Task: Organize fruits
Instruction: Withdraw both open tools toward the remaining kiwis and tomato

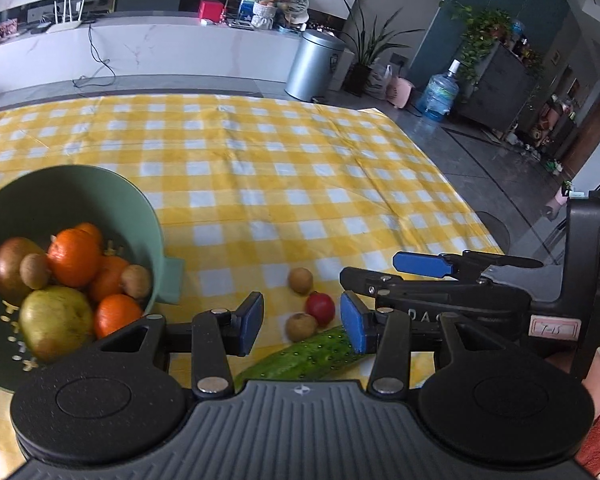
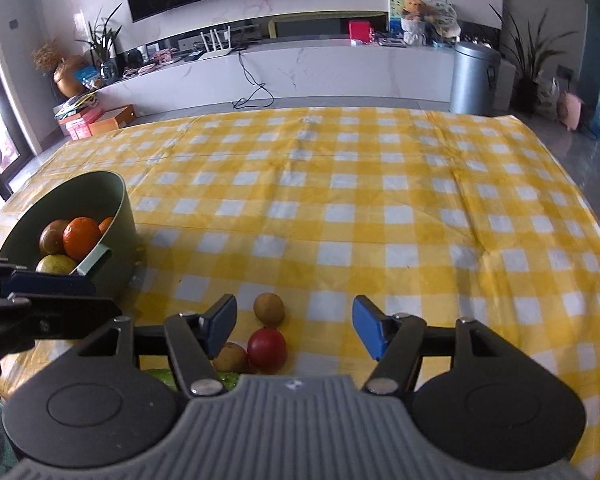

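On the yellow checked tablecloth (image 2: 380, 208), near its front edge, lie the loose fruits: a red tomato (image 2: 267, 350), two small brown fruits (image 2: 269, 309) (image 2: 230, 357) touching or just beside it, and a cucumber (image 1: 304, 354) nearest the cameras. Left of them stands a green bowl (image 1: 100, 192) holding oranges (image 1: 74, 256), a pear-like yellow-green fruit (image 1: 56, 320) and more brown fruits. Left gripper (image 1: 304, 320): fingers apart, nothing clamped, hovering over the cucumber and tomato. Right gripper (image 2: 294, 326): fingers apart, empty, the tomato and brown fruits showing between them. Behind the table, a grey bin (image 2: 474, 78) stands on the floor.
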